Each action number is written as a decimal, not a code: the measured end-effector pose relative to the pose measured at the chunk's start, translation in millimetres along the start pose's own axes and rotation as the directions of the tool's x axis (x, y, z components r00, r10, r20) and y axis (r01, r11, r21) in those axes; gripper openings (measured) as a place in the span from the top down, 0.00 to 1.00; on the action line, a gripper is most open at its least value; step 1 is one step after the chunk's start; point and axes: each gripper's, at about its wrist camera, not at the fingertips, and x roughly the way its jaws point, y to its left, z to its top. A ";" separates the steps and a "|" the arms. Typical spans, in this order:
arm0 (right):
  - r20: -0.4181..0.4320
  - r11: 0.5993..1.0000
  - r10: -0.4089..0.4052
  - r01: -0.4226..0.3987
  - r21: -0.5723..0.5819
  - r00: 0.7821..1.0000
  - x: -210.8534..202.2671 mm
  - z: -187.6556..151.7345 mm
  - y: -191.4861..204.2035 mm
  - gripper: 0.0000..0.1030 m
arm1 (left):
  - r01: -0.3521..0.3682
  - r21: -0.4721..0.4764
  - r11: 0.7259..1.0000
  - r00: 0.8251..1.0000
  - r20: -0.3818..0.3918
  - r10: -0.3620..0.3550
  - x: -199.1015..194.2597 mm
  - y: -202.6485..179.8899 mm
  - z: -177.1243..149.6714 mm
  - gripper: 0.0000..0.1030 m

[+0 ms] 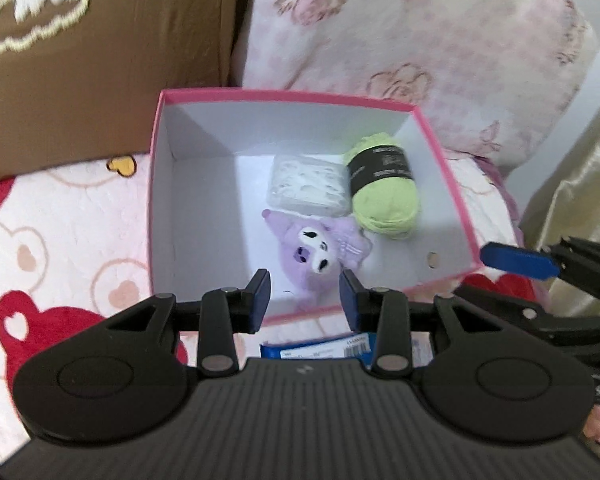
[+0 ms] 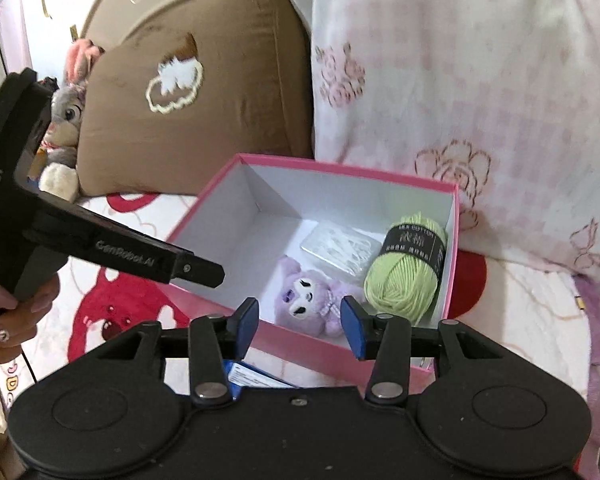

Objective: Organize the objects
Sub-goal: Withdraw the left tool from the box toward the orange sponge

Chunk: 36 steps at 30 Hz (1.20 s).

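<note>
A pink box (image 1: pixel 158 184) with a white inside stands on the bed, also in the right wrist view (image 2: pixel 331 350). In it lie a purple plush toy (image 1: pixel 319 250) (image 2: pixel 307 292), a green yarn ball (image 1: pixel 381 190) (image 2: pixel 405 270) and a clear packet of white items (image 1: pixel 307 190) (image 2: pixel 339 250). My left gripper (image 1: pixel 304 298) is open and empty above the box's near rim. My right gripper (image 2: pixel 298 328) is open and empty over the near edge. A blue package (image 1: pixel 319 348) (image 2: pixel 252 376) lies on the bed just below both grippers.
The bed has a pink blanket with red bear prints (image 1: pixel 60 240) (image 2: pixel 112 308). A brown pillow (image 1: pixel 100 72) (image 2: pixel 188 100) and a pink floral pillow (image 1: pixel 419 40) (image 2: pixel 459 80) stand behind the box. A grey bunny plush (image 2: pixel 66 120) sits far left.
</note>
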 end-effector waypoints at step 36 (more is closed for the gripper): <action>-0.031 0.984 -0.067 0.061 -0.166 0.997 -114.1 -60.8 82.9 0.11 | 0.139 0.145 0.980 0.990 -0.042 -0.134 -151.9 -23.3 -99.0 0.13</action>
